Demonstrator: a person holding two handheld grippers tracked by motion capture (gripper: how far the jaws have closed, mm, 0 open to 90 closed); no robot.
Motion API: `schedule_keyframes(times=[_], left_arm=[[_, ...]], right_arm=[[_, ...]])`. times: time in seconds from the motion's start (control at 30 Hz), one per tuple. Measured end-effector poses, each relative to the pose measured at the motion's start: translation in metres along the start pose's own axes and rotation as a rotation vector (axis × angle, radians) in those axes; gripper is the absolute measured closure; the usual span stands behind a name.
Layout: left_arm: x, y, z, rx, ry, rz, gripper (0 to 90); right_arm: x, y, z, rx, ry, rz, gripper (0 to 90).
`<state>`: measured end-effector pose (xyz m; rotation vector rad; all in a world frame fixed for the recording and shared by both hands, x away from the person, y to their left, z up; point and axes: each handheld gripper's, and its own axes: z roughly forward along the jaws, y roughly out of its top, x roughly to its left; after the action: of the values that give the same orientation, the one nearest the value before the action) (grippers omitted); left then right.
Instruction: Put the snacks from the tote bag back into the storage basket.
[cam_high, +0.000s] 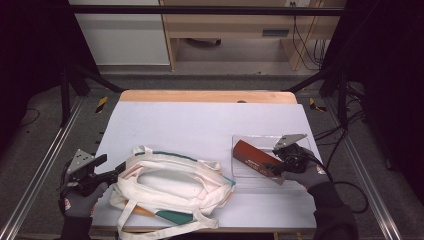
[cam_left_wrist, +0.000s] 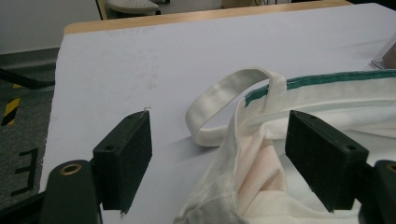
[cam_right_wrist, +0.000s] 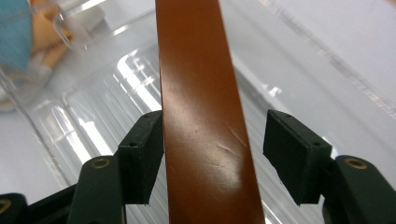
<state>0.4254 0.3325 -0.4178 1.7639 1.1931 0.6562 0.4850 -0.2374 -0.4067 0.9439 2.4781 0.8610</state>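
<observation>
Near the tabletop's right edge, my right tool (cam_right_wrist: 212, 158) stands spread around the brown box (cam_right_wrist: 205, 121); left tool (cam_left_wrist: 219, 158) spread astride the tote bag (cam_left_wrist: 261, 163).

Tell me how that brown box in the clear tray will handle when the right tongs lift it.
The brown box looks stiff: its edges run straight and flat. Its glossy, lightly scuffed face may be slippery against the pads. It lies slanted in the clear tray, so it could slide or pivot if pinched off-centre. The right tongs straddle it with a gap on one side.
</observation>
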Motion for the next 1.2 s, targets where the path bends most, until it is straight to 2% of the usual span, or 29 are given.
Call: schedule_keyframes(times=[0.03, 0.1, 0.3, 0.47, 0.6, 0.7, 0.77, 0.87, 0.97, 1.2], left_arm=[[0.000, 0.000, 0.000, 0.000, 0.000, 0.000, 22.5], [0.000, 0.000, 0.000, -0.002, 0.000, 0.002, 22.5], [-0.001, 0.000, 0.001, -0.002, -0.001, 0.003, 22.3], [-0.001, 0.000, 0.001, -0.001, -0.001, 0.003, 22.3], [-0.001, 0.000, 0.000, -0.003, 0.000, 0.005, 22.3], [-0.001, 0.000, 0.001, -0.002, -0.003, 0.003, 22.3], [-0.001, 0.000, 0.001, -0.003, -0.004, 0.002, 22.3], [-0.002, 0.000, 0.001, -0.003, -0.005, 0.004, 22.4], [-0.002, 0.000, 0.001, -0.002, -0.005, 0.005, 22.3], [-0.003, -0.001, 0.003, 0.003, -0.007, 0.008, 22.4]], right_arm=[[0.002, 0.000, -0.009, -0.036, -0.030, 0.030, 41.2], [0.003, 0.000, -0.011, -0.042, -0.038, 0.036, 41.8], [0.016, -0.002, -0.026, -0.142, -0.082, 0.143, 50.9], [0.027, -0.007, -0.025, -0.180, -0.096, 0.166, 60.7], [0.029, -0.009, -0.023, -0.177, -0.089, 0.179, 69.1], [0.031, -0.012, -0.021, -0.151, -0.090, 0.193, 75.7], [0.032, -0.015, -0.021, -0.149, -0.064, 0.213, 79.0], [0.034, -0.018, -0.020, -0.112, -0.077, 0.210, 83.3], [0.035, -0.020, -0.018, -0.086, -0.073, 0.215, 86.7], [0.034, -0.021, -0.015, -0.072, -0.047, 0.227, 90.0]])
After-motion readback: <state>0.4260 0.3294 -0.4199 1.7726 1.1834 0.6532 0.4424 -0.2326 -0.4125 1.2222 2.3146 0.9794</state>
